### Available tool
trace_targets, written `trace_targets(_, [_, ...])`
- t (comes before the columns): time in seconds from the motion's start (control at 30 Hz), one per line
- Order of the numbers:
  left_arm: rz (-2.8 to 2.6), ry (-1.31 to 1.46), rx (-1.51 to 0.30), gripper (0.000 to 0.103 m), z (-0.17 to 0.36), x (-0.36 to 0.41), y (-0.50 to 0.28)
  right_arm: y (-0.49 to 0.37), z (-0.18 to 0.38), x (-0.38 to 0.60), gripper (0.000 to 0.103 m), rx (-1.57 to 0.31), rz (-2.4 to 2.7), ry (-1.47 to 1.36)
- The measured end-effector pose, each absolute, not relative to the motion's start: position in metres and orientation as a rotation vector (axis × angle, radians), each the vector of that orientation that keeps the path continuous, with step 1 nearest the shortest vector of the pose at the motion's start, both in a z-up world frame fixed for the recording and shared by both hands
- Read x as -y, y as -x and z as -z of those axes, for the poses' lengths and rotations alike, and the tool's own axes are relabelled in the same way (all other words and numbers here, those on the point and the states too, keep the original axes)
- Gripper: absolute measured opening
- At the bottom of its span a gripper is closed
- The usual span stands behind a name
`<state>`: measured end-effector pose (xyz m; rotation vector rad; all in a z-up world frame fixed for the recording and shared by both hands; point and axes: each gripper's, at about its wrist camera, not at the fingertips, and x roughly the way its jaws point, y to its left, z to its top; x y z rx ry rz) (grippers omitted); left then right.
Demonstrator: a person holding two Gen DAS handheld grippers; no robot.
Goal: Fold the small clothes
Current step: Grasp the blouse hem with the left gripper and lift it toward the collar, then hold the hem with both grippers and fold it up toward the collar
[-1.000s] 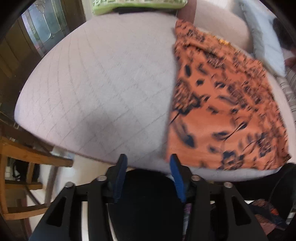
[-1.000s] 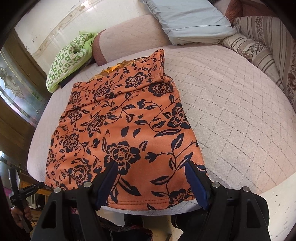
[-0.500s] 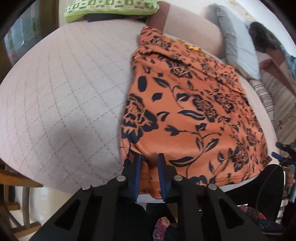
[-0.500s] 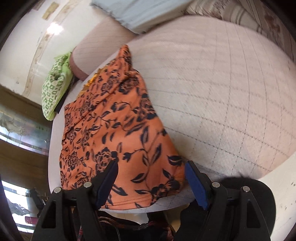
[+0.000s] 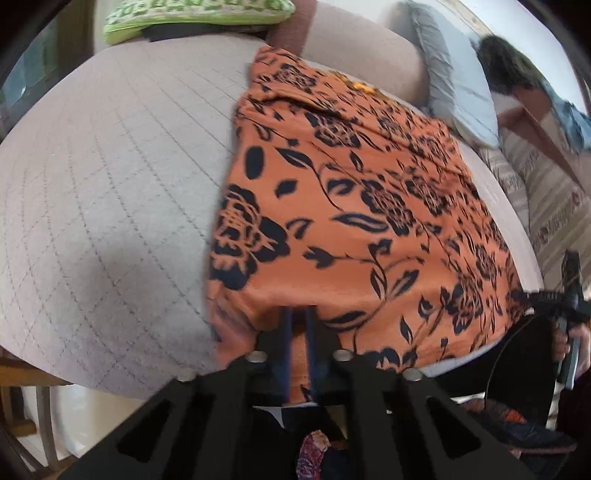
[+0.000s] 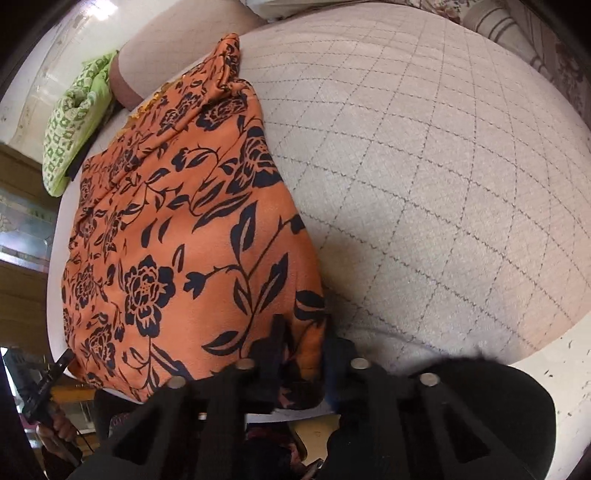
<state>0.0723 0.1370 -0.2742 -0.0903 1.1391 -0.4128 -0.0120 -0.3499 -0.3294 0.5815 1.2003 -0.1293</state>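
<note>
An orange garment with a dark floral print (image 5: 351, 221) lies flat on a quilted beige mattress (image 5: 110, 184). It also shows in the right wrist view (image 6: 177, 240). My left gripper (image 5: 299, 314) is shut on the garment's near hem at its left corner. My right gripper (image 6: 303, 332) has its jaws closed in around the hem at the near right corner, with cloth bunched between them. The other gripper shows at the edge of each view.
A green patterned pillow (image 5: 192, 14) lies at the far edge, also in the right wrist view (image 6: 74, 118). A grey-blue pillow (image 5: 454, 85) and striped cushions (image 5: 546, 192) lie at the right. A person (image 5: 524, 74) lies beyond. A wooden chair (image 5: 22, 406) stands at the left.
My left gripper moved right onto the hem and shut on it. My right gripper moved in to the garment's right corner and its jaws closed from wide open onto the hem.
</note>
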Motion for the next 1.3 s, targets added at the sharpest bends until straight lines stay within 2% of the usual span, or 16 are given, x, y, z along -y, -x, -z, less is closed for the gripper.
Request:
trace_targets(0.13, [0.398,0.092,-1.152,0.006,0.278,-0.141,-0.068,0.012,0.331,0.352,0.016,-1.203,0.122,-0.591])
trace_targets(0.37, [0.417,0.187,-1.18,0.007,0.281,-0.157,-0.06,0.014,0.333,0.352,0.024,-1.201,0.099,-0.581])
trace_targets(0.43, [0.432,0.191,-1.192,0.007,0.285,-0.153,-0.058,0.014,0.332,0.349,0.031,-1.2,0.088,-0.57])
trace_targets(0.47, [0.429,0.183,-1.192,0.007,0.286,-0.151,-0.058,0.014,0.332,0.347,0.041,-1.201,0.069,-0.563])
trace_targets(0.5, [0.425,0.18,-1.19,0.007,0.287,-0.15,-0.059,0.014,0.332,0.345,0.058,-1.201,0.052,-0.562])
trace_targets(0.53, [0.424,0.18,-1.187,0.007,0.287,-0.149,-0.059,0.014,0.332,0.342,0.063,-1.199,0.024,-0.568])
trace_targets(0.57, [0.425,0.184,-1.185,0.007,0.287,-0.148,-0.061,0.014,0.331,0.337,0.064,-1.199,0.011,-0.553])
trace_targets(0.63, [0.423,0.195,-1.179,0.007,0.285,-0.149,-0.063,0.013,0.33,0.327,0.06,-1.2,0.039,-0.481])
trace_targets(0.7, [0.41,0.205,-1.174,0.007,0.285,-0.152,-0.067,0.014,0.33,0.324,0.036,-1.206,0.085,-0.425])
trace_targets(0.73, [0.407,0.214,-1.172,0.007,0.285,-0.152,-0.069,0.014,0.329,0.324,0.033,-1.203,0.098,-0.412])
trace_targets(0.8, [0.405,0.225,-1.162,0.006,0.285,-0.155,-0.069,0.016,0.328,0.328,0.014,-1.188,0.094,-0.437])
trace_targets(0.87, [0.414,0.221,-1.158,0.004,0.285,-0.155,-0.069,0.017,0.327,0.329,0.009,-1.183,0.091,-0.445])
trace_targets(1.0, [0.447,0.231,-1.136,0.001,0.279,-0.153,-0.066,0.018,0.313,0.323,0.008,-1.152,0.057,-0.428])
trace_targets(1.3, [0.436,0.284,-1.078,0.001,0.244,-0.177,-0.07,0.021,0.255,0.346,0.008,-0.95,-0.112,-0.659])
